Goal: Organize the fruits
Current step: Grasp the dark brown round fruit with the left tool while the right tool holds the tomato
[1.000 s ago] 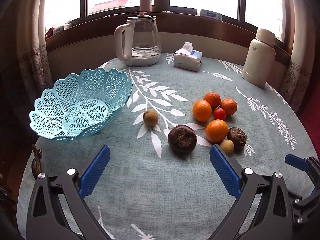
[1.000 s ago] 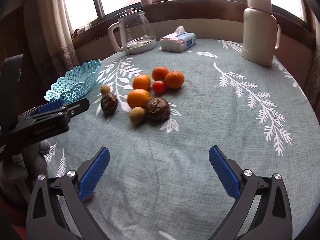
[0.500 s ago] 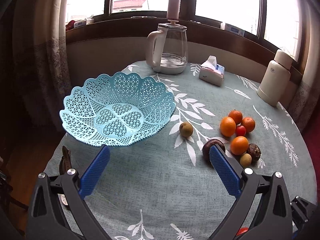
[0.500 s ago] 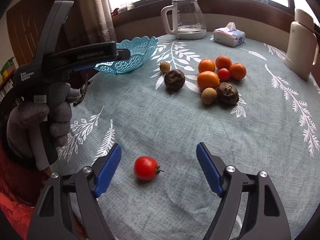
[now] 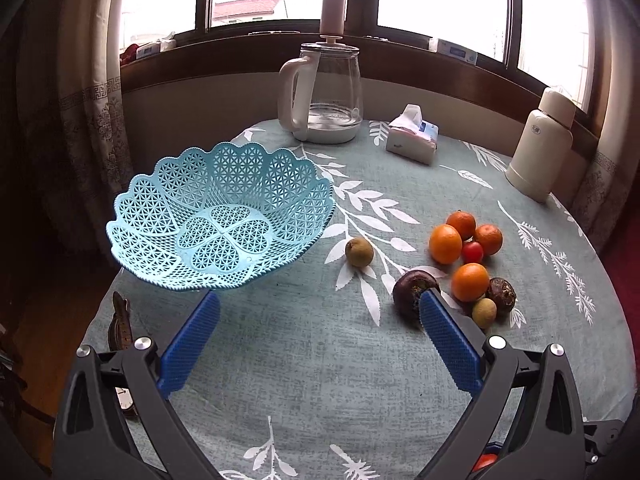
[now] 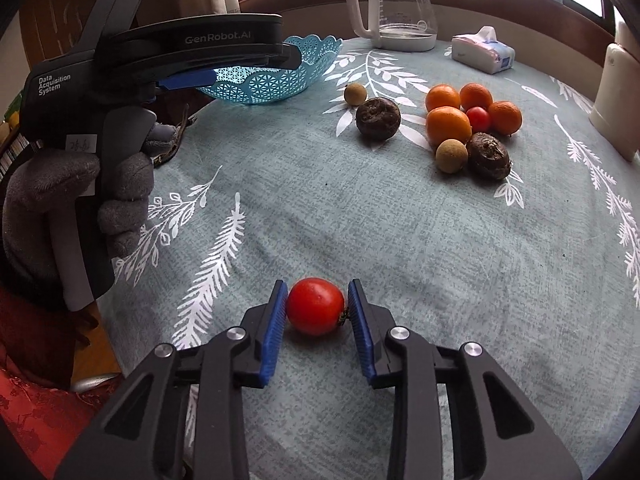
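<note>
Two blue ribbed pads of the right gripper (image 6: 317,308) are pressed onto the sides of a small round red tomato (image 6: 315,305), which sits on the counter (image 6: 440,248) with its teal leaf-print cloth, right at the near edge.

Out ahead of that gripper and a bit to the right is the main fruit bunch: four orange citrus fruits (image 6: 448,124) packed around a second little red tomato (image 6: 479,118), with a tan round longan-looking fruit (image 6: 451,155) and a dark wrinkled brown fruit (image 6: 488,155) touching on the near side. A bigger dark wrinkled round fruit (image 6: 378,117) sits apart to their left, and another small tan fruit (image 6: 355,93) is just behind it.

Off to the right gripper's left, a grey-gloved hand (image 6: 76,196) holds the left gripper (image 5: 316,336), whose jaws are spread wide with nothing between them. Right in front of it, slightly left, is the light-blue lattice plastic basket (image 5: 224,176) with nothing in it. Past all that, near the window: a clear glass kettle (image 5: 326,94), a tissue pack (image 5: 413,140) and a cream thermos (image 5: 540,148).
</note>
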Available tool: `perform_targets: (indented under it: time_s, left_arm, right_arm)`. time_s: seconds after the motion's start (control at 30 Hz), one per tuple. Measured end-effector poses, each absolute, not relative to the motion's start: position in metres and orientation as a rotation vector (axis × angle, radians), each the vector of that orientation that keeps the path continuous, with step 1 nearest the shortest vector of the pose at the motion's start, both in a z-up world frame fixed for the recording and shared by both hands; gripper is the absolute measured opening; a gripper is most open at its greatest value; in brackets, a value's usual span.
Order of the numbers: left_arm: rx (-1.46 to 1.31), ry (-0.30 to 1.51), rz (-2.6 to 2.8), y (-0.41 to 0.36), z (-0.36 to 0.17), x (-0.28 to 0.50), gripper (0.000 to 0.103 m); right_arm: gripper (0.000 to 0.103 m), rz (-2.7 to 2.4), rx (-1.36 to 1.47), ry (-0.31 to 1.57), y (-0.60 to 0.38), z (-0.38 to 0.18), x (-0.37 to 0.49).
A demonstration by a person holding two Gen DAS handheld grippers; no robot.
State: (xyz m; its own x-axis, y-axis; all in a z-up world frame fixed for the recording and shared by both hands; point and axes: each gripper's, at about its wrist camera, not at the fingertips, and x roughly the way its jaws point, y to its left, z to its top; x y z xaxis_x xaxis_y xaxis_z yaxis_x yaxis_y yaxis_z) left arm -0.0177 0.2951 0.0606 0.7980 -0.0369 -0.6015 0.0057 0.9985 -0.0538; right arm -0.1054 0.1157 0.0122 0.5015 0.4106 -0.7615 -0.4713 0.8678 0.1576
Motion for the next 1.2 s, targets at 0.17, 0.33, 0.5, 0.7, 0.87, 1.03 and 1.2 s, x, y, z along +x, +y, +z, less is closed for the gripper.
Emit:
perform_targets:
  time_s: [0.17, 0.33, 0.5, 0.7, 0.87, 1.03, 1.2]
  left_arm:
    - [-0.034, 0.655, -0.049, 0.284, 0.056, -0.017, 0.101]
    - [-0.006, 0.663, -0.076, 0.266, 0.051, -0.011, 0.101]
    - [0.022, 0.682, -0.127, 0.245, 0.045, 0.003, 0.101]
    - [0.057, 0.740, -0.179, 0.221, 0.028, 0.025, 0.091]
    - [0.036, 0.804, -0.202, 0.217, 0.011, 0.041, 0.081]
    - [-0.005, 0.847, -0.217, 0.221, 0.004, 0.053, 0.069]
    - [-0.006, 0.838, -0.217, 0.220, 0.004, 0.053, 0.052]
  right_arm:
    - [0.032, 0.497, -0.034, 0.885, 0.102, 0.017, -0.101]
    - [0.031, 0.449, 0.018, 0.865, 0.082, 0.023, -0.095]
    - [0.031, 0.419, 0.065, 0.853, 0.066, 0.025, -0.091]
    - [0.031, 0.394, 0.114, 0.851, 0.053, 0.022, -0.086]
    - [0.031, 0.388, 0.138, 0.846, 0.044, 0.022, -0.082]
    - [0.031, 0.391, 0.153, 0.846, 0.040, 0.020, -0.078]
    - [0.031, 0.395, 0.154, 0.849, 0.042, 0.020, -0.074]
